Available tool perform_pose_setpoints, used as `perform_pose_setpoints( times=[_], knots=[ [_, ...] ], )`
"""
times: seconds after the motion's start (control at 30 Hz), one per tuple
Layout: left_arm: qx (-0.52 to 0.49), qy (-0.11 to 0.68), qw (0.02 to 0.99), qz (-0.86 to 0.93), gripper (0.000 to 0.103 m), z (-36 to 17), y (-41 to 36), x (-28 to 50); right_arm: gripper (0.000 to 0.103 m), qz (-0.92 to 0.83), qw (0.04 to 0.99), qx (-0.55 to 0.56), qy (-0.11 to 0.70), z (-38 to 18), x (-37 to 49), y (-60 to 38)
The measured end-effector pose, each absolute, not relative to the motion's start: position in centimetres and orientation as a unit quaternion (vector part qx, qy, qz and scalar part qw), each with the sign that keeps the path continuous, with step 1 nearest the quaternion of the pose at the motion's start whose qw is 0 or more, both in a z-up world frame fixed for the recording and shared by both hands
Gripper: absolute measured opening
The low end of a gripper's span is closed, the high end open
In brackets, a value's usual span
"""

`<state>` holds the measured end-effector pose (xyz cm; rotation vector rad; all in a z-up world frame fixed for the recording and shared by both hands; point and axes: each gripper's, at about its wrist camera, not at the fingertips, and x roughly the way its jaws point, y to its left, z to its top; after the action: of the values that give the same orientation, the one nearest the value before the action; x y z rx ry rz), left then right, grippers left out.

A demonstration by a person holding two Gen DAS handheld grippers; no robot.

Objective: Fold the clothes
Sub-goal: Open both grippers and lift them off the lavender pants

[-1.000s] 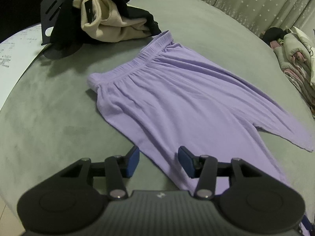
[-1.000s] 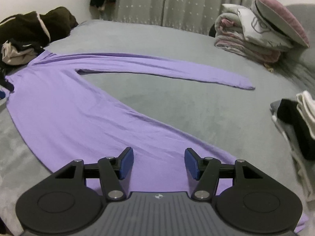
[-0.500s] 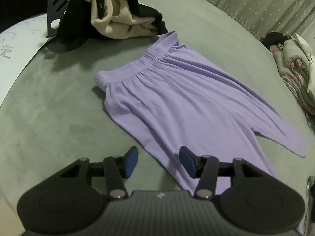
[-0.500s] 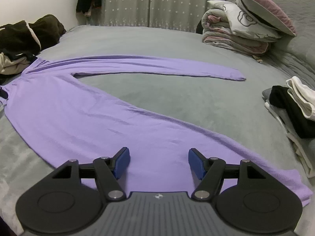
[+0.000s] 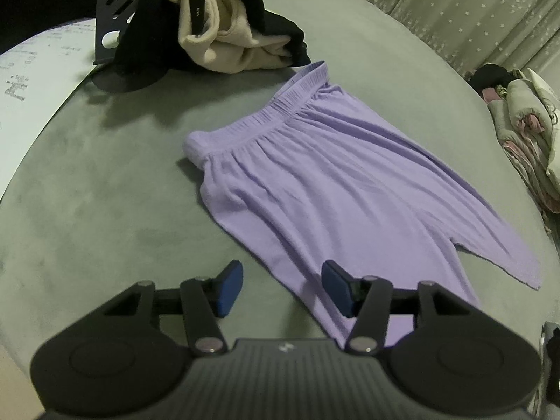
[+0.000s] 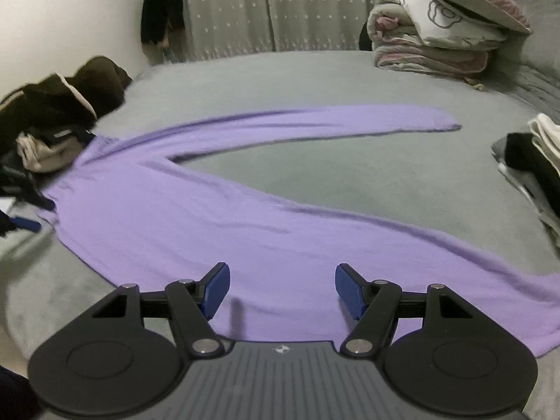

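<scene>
Light purple trousers [image 5: 332, 182] lie spread flat on the grey bed [image 5: 87, 210], with the elastic waistband [image 5: 266, 119] toward the clothes pile. In the right wrist view the trousers [image 6: 175, 217] show both legs splayed apart, the far leg [image 6: 315, 122] reaching right. My left gripper [image 5: 282, 273] hovers open over the near side edge of the trousers, with cloth below the right pad only. Above the near leg, my right gripper [image 6: 282, 273] is open and grips nothing.
A heap of beige and black clothes [image 5: 231, 35] and a black stand [image 5: 112, 24] sit beyond the waistband. Folded quilts and a pillow [image 6: 437, 42] are stacked at the far right. Folded clothes [image 6: 535, 168] lie at the right edge, and a dark brown garment [image 6: 70, 94] at the left.
Both grippers' jaws have spread a little wider. The right gripper has drawn up and back, so more of the near leg shows. The trousers themselves have not moved.
</scene>
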<state>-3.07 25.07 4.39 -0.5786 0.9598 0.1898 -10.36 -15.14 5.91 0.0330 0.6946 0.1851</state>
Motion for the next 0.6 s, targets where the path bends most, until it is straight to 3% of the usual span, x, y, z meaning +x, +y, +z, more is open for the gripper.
perform_pose_setpoints(
  times=[0.3,0.6],
  knots=[
    [-0.259,0.447,0.852,0.086,0.058,5.2,24.1,-3.1,0.068,0.141,0.935,0.029,0.325,7.8,-9.5,-12.7],
    [-0.254,0.443,0.856,0.082,0.06,5.9,22.9,-1.9,0.068,0.199,0.914,-0.032,0.352,9.5,-4.7,-11.5]
  ],
)
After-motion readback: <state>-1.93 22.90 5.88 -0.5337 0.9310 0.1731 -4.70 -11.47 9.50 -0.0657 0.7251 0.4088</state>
